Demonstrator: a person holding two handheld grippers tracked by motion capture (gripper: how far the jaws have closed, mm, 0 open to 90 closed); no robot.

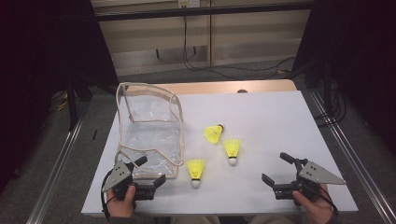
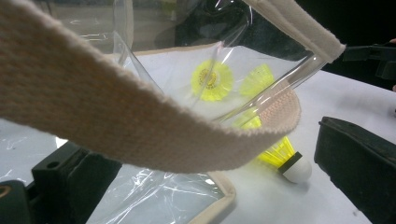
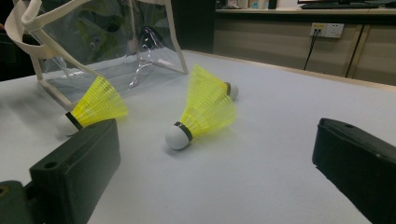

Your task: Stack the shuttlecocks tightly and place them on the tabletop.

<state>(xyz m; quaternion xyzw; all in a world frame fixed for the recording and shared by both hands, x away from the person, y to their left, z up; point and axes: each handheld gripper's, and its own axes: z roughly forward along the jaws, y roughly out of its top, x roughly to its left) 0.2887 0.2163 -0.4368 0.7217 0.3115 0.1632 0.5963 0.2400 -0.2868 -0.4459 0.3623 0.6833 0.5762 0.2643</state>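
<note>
One transparent plastic bag with cream woven fabric trim (image 1: 150, 126) lies on the left half of the white bench (image 1: 275, 116), its mouth facing the near edge; through its clear walls nothing can be seen inside it. One cream woven strap (image 2: 140, 135) of the bag crosses the left gripper view just above the gap between the jaws, and whether it touches either jaw cannot be told. Three yellow plastic shuttlecocks with white rounded heads rest on the bench, all outside the bag: the nearest shuttlecock (image 1: 196, 171) sits just right of the bag's near right corner, the middle shuttlecock (image 1: 232, 150) sits farther right with its head toward the near edge, and the far shuttlecock (image 1: 214, 133) lies tilted on its side beyond it. The left claw (image 1: 150, 172) is at the bag's near edge with jaws spread apart, released, gripping nothing. The right claw (image 1: 276, 169) is at the near right of the bench, well apart from the shuttlecocks, jaws spread and released, gripping nothing. Two claws, one bag and three shuttlecocks are present.
</note>
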